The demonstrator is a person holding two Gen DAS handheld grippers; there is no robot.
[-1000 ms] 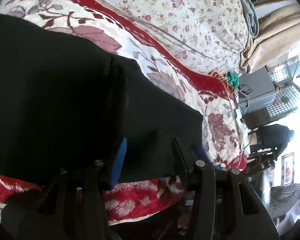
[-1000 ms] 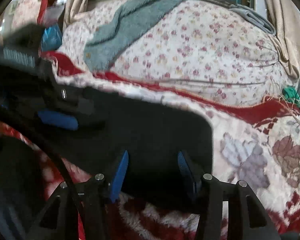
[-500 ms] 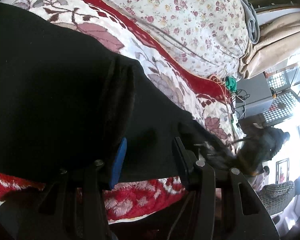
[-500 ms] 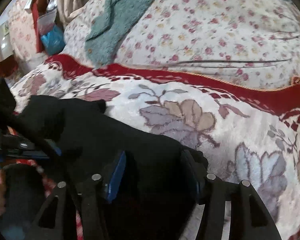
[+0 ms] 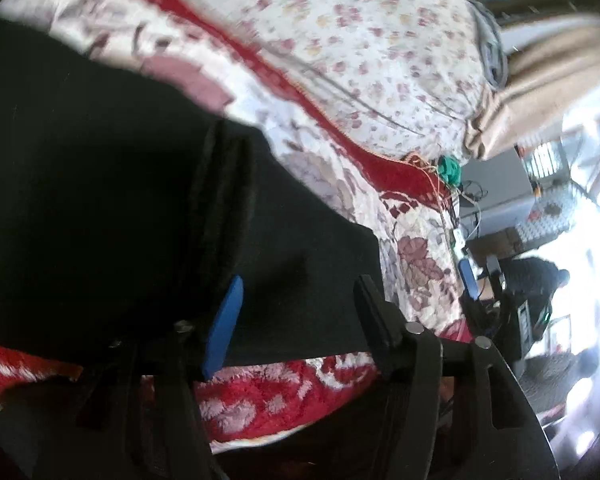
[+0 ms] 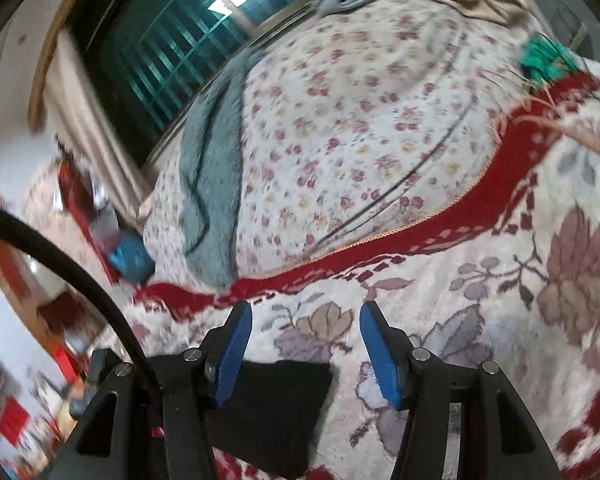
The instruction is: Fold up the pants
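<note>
pants: black pants [image 5: 112, 208] lie flat on the red-and-cream floral blanket [image 5: 416, 268], near the blanket's front edge; a thick folded ridge runs across the cloth.
left hand-held gripper: the left hand-held gripper [image 5: 296, 312] sits over the pants' front edge, jaws opening, black cloth between the fingers, pads not visibly pressing on it.
right hand-held gripper: the right hand-held gripper [image 6: 306, 344] hangs above the blanket, jaws wide apart, gripping nothing; a corner of the pants [image 6: 272, 408] shows low between its fingers, underneath them.
beyond the blanket: a small-flowered quilt [image 6: 360, 128] lies behind the blanket's red border, a grey-blue towel [image 6: 208, 184] draped on it.
view: both views are blurred.
</note>
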